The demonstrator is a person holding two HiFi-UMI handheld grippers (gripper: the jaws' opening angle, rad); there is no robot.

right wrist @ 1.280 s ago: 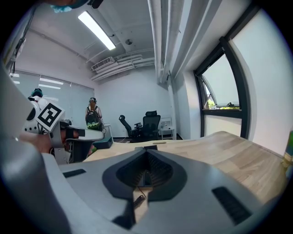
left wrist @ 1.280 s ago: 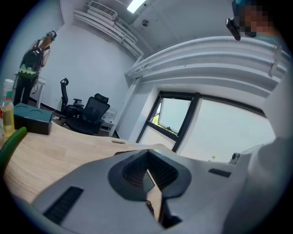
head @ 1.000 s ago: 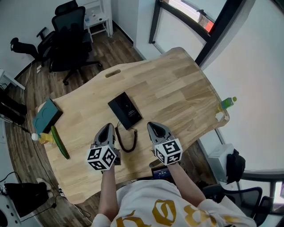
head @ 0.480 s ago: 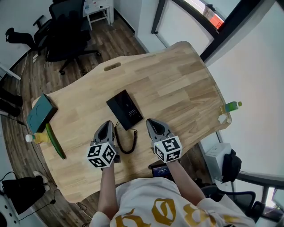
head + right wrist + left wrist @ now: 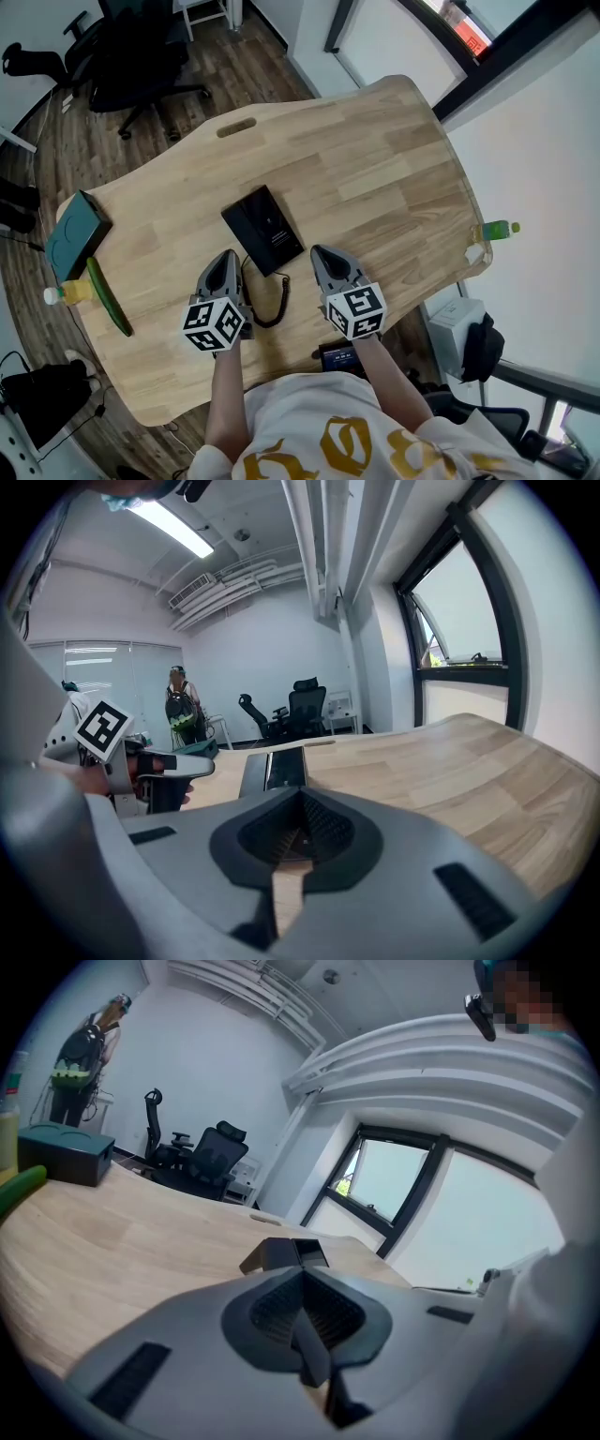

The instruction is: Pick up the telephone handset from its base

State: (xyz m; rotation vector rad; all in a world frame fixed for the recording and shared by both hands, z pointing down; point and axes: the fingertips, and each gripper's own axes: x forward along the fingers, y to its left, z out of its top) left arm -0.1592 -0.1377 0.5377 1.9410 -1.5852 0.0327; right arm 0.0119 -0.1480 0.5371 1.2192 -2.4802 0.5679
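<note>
Bearing black telephone point(image 5: 262, 230), wooden table point(image 5: 375, 169); plank floor point(image 5: 112, 159), office chairs point(image 5: 141, 56) beyond.

So the right gripper point(image 5: 301, 795) sits with jaws pressed together on nothing, just short of the black telephone point(image 5: 274, 769) on the wooden table point(image 5: 450, 761), left gripper point(image 5: 187, 764) off to the telephone's left, office chairs point(image 5: 305, 705) way behind it.

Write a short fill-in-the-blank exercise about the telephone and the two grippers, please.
1. The black telephone lies on a ____ table.
2. The left gripper and the right gripper both hold ____.
3. Between the grippers lies the telephone's coiled ____.
Missing words: wooden; nothing; cord.
</note>
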